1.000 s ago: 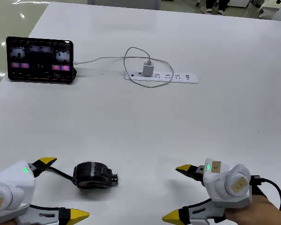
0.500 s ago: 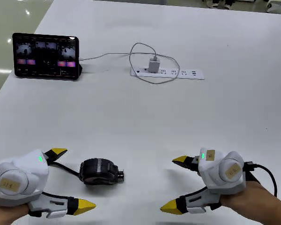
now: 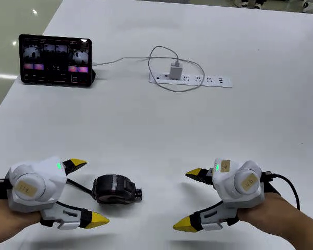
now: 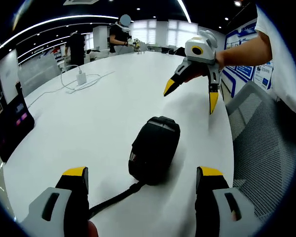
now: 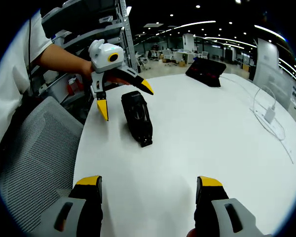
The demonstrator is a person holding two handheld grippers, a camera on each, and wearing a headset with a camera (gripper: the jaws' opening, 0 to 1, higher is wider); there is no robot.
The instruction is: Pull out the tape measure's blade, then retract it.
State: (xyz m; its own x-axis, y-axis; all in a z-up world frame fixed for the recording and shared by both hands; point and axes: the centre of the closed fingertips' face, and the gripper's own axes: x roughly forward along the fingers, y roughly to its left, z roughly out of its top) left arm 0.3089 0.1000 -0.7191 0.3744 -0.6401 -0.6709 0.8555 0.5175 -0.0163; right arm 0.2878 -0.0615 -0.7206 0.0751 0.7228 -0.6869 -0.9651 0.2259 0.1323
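A black tape measure (image 3: 115, 189) lies on the white table (image 3: 161, 130) with its blade tip facing right and a black strap trailing left. My left gripper (image 3: 86, 191) is open just left of it, yellow fingertips (image 3: 99, 221) either side of the strap end, not touching the case. In the left gripper view the tape measure (image 4: 154, 148) sits just ahead of the wide jaws. My right gripper (image 3: 189, 198) is open further right, apart from the tape. The right gripper view shows the tape measure (image 5: 137, 117) well ahead, beside the left gripper (image 5: 123, 94).
A tablet (image 3: 56, 53) stands at the far left of the table. A white power strip (image 3: 193, 79) with a charger and looped cable lies at the back centre. The table's near edge runs under both hands.
Both grippers have slid forward and inward on the table. The left one now stands closer to the tape measure, which has not moved. The head camera tilted down a little.
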